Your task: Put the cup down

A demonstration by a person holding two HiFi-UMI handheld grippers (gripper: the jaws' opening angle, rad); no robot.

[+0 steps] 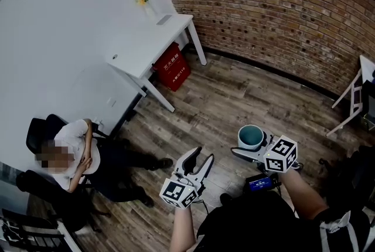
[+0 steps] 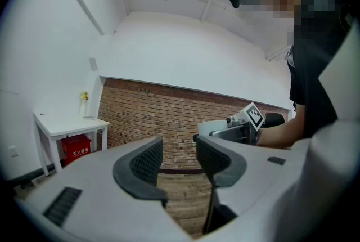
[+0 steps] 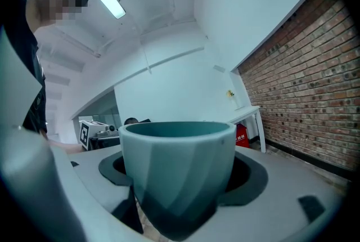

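A teal cup (image 1: 251,136) is held upright in the air over the wooden floor, with my right gripper (image 1: 248,149) shut on it. In the right gripper view the cup (image 3: 177,170) fills the middle, its lower body clamped between the grey jaws. To the left and a little lower, my left gripper (image 1: 198,162) is open and holds nothing. Its dark pads (image 2: 145,163) stand apart with only floor and brick wall between them. The left gripper view also shows the right gripper (image 2: 239,129) with the cup (image 2: 210,127) just beyond its jaws.
A white table (image 1: 153,41) stands against the white wall with a red box (image 1: 171,67) under it. A person sits on a black chair (image 1: 36,133) at the left. A brick wall (image 1: 275,4) runs along the back. A white stool (image 1: 354,95) is at the right.
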